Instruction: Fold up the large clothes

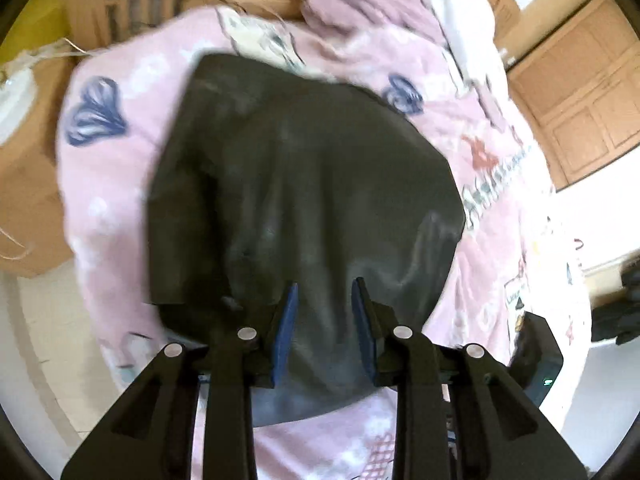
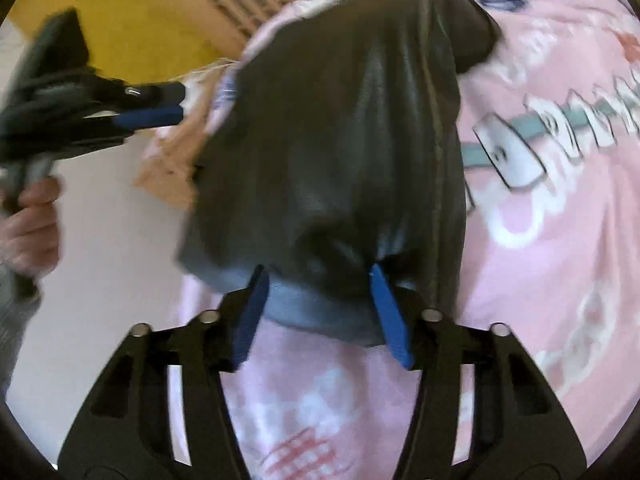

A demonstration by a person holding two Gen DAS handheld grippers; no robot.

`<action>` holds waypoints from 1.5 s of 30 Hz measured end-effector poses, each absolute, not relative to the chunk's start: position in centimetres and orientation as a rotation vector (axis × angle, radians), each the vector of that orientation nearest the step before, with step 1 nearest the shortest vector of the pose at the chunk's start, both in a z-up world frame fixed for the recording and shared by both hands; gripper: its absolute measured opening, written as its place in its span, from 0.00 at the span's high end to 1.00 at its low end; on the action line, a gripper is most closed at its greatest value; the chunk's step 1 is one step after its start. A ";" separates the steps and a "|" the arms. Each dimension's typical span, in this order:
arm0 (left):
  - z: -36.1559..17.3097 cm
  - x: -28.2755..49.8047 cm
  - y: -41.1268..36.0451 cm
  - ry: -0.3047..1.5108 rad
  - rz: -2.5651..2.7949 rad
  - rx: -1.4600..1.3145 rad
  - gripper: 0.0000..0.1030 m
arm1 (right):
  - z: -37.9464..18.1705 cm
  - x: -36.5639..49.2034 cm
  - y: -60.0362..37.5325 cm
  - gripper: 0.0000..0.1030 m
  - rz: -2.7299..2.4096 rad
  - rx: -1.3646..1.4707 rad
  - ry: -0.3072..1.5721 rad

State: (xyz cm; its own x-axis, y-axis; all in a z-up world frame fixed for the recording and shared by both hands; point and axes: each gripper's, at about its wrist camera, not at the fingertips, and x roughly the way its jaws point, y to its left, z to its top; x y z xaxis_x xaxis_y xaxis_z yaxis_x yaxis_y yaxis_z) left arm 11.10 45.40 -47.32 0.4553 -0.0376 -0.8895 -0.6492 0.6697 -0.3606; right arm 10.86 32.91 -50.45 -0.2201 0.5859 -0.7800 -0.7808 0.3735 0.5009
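Observation:
A dark, leathery garment lies folded on a pink printed bedspread. In the left wrist view my left gripper hovers over the garment's near part, blue pads apart with nothing pinched. The right wrist view shows the left gripper in the air beside the garment's left edge, held by a hand. My right gripper sits at the near edge of the garment. A bulge of fabric fills the gap between its blue pads, and creases gather at the right pad.
A mauve blanket and a white cloth are heaped at the bed's far end, by a wooden headboard. A cardboard box stands left of the bed. Wooden cabinet doors and dark clothes are on the right.

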 end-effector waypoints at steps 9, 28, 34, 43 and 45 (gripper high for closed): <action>-54.1 11.1 46.8 1.024 0.632 -0.981 0.79 | -48.8 20.5 29.6 0.50 1.191 0.214 1.521; -52.2 16.9 37.5 1.054 0.756 -0.659 0.61 | -56.9 37.6 52.2 0.33 1.040 0.285 1.803; -54.1 17.6 37.1 1.086 0.728 -0.607 0.61 | -49.3 34.8 58.1 0.76 1.443 -0.123 1.371; -56.1 17.6 40.4 1.106 0.562 -0.701 0.61 | -52.2 31.7 61.2 0.40 1.270 -0.618 1.105; -55.8 17.0 41.0 1.091 0.547 -0.747 0.61 | -50.6 32.5 59.7 0.35 1.246 -0.550 1.104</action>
